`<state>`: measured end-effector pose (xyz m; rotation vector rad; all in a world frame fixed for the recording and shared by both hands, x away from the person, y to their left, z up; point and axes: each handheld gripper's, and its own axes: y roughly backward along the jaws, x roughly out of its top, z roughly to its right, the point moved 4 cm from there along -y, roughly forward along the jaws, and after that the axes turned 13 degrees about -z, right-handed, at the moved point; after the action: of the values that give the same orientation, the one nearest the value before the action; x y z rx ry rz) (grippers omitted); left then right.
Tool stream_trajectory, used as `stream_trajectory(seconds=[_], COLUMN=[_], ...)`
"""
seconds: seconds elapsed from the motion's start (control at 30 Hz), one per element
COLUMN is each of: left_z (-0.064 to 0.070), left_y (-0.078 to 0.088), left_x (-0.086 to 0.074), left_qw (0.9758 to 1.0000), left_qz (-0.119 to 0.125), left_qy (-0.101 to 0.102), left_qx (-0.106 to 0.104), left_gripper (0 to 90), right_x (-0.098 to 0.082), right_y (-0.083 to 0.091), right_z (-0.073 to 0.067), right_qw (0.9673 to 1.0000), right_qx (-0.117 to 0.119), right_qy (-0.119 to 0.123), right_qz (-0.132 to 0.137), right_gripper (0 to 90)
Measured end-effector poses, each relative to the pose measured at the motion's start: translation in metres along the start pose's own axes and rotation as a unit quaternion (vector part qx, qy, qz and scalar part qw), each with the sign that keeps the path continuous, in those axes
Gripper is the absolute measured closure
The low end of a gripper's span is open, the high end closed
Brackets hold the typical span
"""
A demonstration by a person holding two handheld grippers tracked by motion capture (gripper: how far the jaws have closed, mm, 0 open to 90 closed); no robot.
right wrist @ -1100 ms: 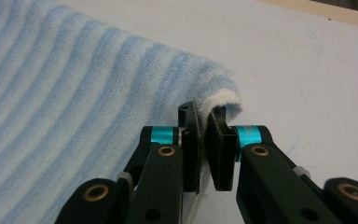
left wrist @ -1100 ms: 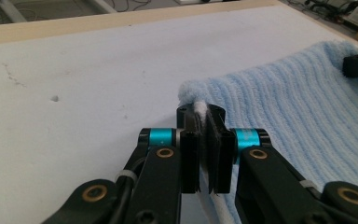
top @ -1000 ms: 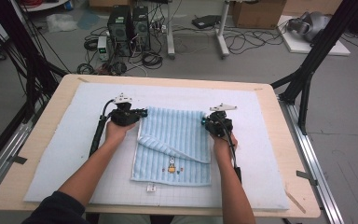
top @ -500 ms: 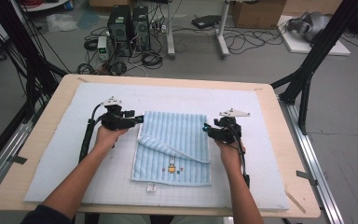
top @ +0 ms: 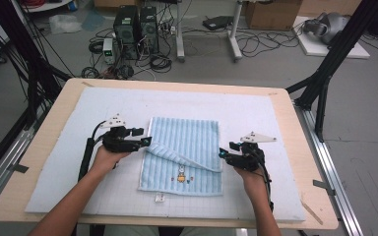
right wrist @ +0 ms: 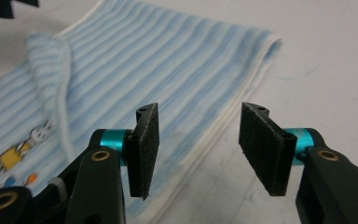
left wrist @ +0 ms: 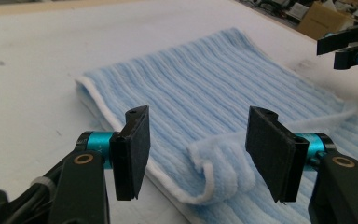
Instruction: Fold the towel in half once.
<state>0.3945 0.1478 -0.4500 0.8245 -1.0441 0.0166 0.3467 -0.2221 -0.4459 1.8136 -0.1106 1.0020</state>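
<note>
Bright, even light; soft shadows

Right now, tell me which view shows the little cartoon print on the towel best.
The right gripper view: the cartoon print is close and unobstructed on the blue towel. In the high view it is tiny. The left gripper view catches the towel's folded edge instead.

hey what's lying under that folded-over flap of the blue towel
Under the folded flap lies the rest of the same blue towel, whose near strip shows a small cartoon picture. Beneath it is the white mat. Anything tucked inside the fold is covered and cannot be seen.
</note>
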Motion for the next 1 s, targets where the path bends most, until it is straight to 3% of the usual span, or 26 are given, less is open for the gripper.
stream_trajectory(seconds=[0.17, 0.27, 0.37, 0.47, 0.57, 0.67, 0.7, 1.0], left_z=[0.012, 0.016, 0.017, 0.018, 0.019, 0.020, 0.020, 0.026], left_y=[-0.014, -0.022, -0.024, -0.022, -0.021, -0.016, -0.015, 0.001], left_x=[-0.004, -0.009, -0.013, -0.013, -0.012, -0.010, -0.010, -0.012], left_qw=[0.9992, 0.9971, 0.9947, 0.9948, 0.9958, 0.9973, 0.9976, 0.9988], left_qz=[-0.029, -0.059, -0.080, -0.073, -0.064, -0.044, -0.039, -0.005], left_qy=[-0.026, -0.047, -0.064, -0.069, -0.063, -0.057, -0.056, -0.048], left_qx=[-0.013, -0.004, 0.010, 0.018, 0.017, 0.012, 0.009, -0.005], left_gripper=[43.3, 54.1, 71.5, 85.5, 86.9, 87.2, 87.2, 87.3], right_x=[-0.007, -0.011, -0.016, -0.023, -0.026, -0.027, -0.027, -0.023], right_y=[-0.002, 0.001, 0.001, -0.006, -0.015, -0.017, -0.016, -0.006], right_z=[-0.012, -0.021, -0.030, -0.037, -0.038, -0.038, -0.037, -0.033], right_qw=[0.9994, 0.9975, 0.9940, 0.9913, 0.9886, 0.9892, 0.9895, 0.9933], right_qx=[0.016, 0.046, 0.078, 0.078, 0.084, 0.066, 0.064, 0.059], right_qy=[0.026, 0.048, 0.070, 0.092, 0.099, 0.102, 0.101, 0.086], right_qz=[-0.019, -0.022, -0.032, -0.054, -0.077, -0.083, -0.081, -0.049], right_gripper=[48.3, 48.4, 48.2, 53.4, 62.6, 83.0, 85.0, 86.2])
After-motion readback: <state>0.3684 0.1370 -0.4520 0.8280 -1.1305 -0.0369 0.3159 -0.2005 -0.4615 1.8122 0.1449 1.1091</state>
